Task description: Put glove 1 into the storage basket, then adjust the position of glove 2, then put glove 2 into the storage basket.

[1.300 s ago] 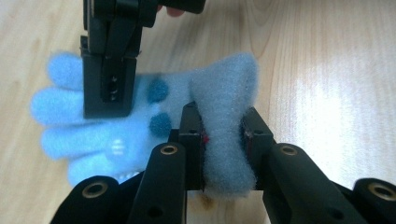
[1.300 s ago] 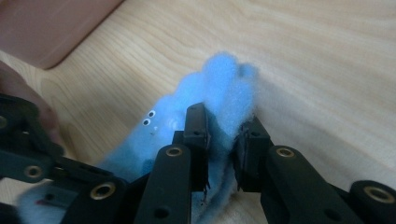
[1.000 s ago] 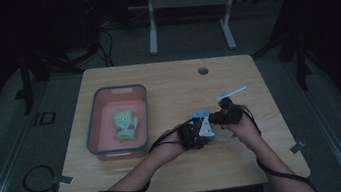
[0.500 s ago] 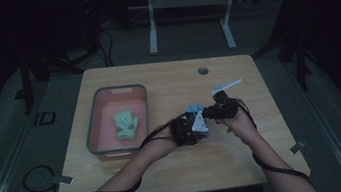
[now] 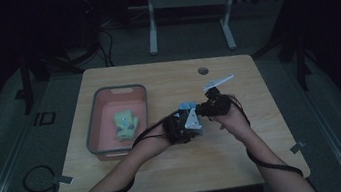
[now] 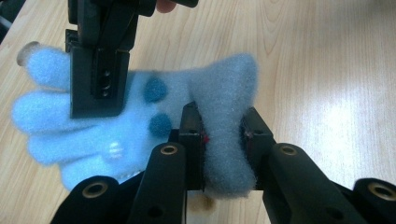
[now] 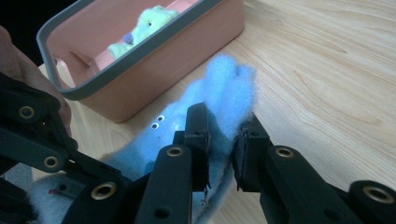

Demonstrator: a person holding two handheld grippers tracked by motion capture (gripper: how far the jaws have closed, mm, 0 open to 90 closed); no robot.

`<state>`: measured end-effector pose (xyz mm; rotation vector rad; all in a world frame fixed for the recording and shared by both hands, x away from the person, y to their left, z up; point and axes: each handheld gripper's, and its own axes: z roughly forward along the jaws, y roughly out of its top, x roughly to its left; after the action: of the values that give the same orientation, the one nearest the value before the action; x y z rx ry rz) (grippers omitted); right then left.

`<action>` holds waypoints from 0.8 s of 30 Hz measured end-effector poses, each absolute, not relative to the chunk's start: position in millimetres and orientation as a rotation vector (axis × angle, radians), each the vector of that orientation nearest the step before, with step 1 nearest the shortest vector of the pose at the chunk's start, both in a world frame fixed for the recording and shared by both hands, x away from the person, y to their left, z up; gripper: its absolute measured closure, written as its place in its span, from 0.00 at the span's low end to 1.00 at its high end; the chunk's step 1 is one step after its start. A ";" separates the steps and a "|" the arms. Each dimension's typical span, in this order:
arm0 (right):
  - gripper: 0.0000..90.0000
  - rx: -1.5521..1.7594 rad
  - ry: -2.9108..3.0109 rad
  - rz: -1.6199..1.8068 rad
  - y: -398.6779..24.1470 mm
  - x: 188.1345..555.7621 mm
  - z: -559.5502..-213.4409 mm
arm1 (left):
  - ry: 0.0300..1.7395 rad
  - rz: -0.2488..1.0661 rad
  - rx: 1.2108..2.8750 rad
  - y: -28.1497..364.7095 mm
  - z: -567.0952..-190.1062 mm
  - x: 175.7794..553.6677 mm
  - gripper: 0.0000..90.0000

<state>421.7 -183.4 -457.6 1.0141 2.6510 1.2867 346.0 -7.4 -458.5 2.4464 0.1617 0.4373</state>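
A fuzzy light-blue glove [image 5: 189, 107] with dark blue dots hangs just above the wooden table [image 5: 245, 141], held between both grippers. My left gripper [image 6: 223, 135] is shut on its cuff end [image 6: 229, 98]. In the high view this gripper [image 5: 185, 124] is right of the bin. My right gripper [image 7: 222, 135] is shut on the glove [image 7: 226, 81] at its finger end. It shows in the high view [image 5: 209, 106], and in the left gripper view [image 6: 100, 88] at the upper left. A pale green glove [image 5: 125, 124] lies in the pink bin [image 5: 93, 129].
The pink bin with its grey rim [image 7: 140, 51] stands close behind the held glove, and the green glove [image 7: 140, 25] is inside it. A round hole [image 5: 203, 70] sits near the table's far edge. Cables trail from both grippers off the near edge.
Both hands have lifted and shifted left toward the bin, carrying the blue glove between them. Both grips look unchanged.
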 end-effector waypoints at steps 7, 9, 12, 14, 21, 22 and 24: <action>0.87 0.995 2.659 1.282 -176.3 422.3 -455.0 | 0.169 0.443 2.447 -1.9 -457.0 345.3 0.84; 0.87 0.986 2.660 1.280 -174.5 422.5 -454.6 | 0.170 0.447 2.449 -0.6 -456.5 345.5 0.84; 0.87 0.986 2.660 1.284 -172.3 423.1 -454.0 | 0.172 0.449 2.453 1.1 -455.3 345.4 0.84; 0.87 0.982 2.662 1.284 -170.8 423.0 -453.4 | 0.172 0.451 2.453 2.1 -454.9 345.0 0.84; 0.87 0.961 2.665 1.296 -163.2 424.1 -450.2 | 0.178 0.464 2.468 9.3 -449.4 344.1 0.84; 0.87 0.955 2.669 1.296 -161.3 424.8 -449.3 | 0.176 0.475 2.473 10.7 -448.1 344.0 0.84; 0.87 0.940 2.672 1.293 -156.9 426.0 -446.9 | 0.183 0.477 2.475 14.0 -445.6 344.4 0.84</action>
<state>426.0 -156.9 -446.9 0.9395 2.6722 1.2926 344.4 14.0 -445.6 2.4748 0.1828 0.4773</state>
